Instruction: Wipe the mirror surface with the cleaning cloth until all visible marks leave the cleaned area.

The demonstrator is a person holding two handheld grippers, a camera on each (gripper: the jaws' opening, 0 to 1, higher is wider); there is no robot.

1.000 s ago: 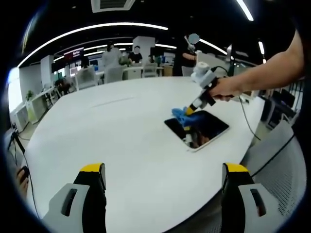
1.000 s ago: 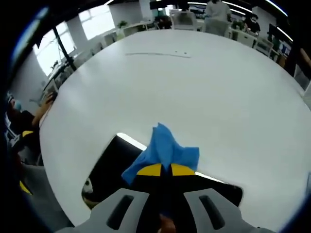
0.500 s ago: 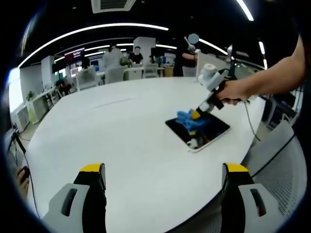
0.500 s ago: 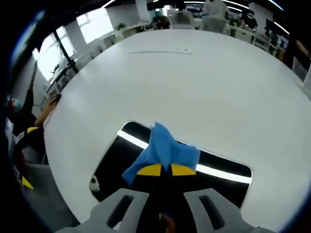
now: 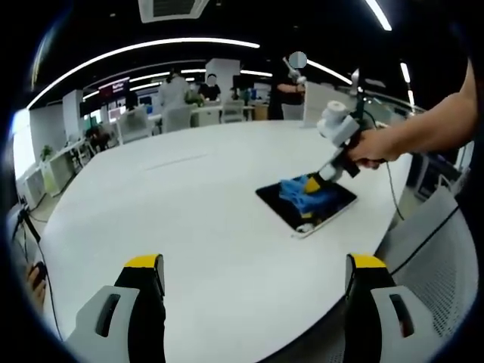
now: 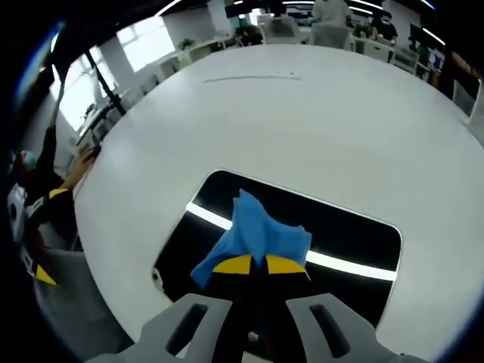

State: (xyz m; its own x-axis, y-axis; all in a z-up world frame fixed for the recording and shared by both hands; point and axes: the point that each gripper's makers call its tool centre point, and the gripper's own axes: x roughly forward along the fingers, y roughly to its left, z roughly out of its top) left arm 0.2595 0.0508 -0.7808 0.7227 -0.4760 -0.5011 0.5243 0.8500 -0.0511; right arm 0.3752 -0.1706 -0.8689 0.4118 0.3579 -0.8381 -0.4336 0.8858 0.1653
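The right gripper (image 6: 251, 265), jaws clamped on the blue cleaning cloth (image 6: 257, 234), presses it onto the mirror (image 6: 348, 227), whose dark glass spreads beyond the fingertips to its rounded edges. The left gripper (image 5: 253, 276) hangs spread apart above the bare white table (image 5: 166, 204), well short of the mirror.

Left gripper view sits back and low at the near edge of the white table (image 5: 189, 212), facing across it, while right gripper view looks steeply down, close over the mirror (image 6: 333, 227); both share the mirror, blue cloth (image 6: 257, 234) and tabletop.
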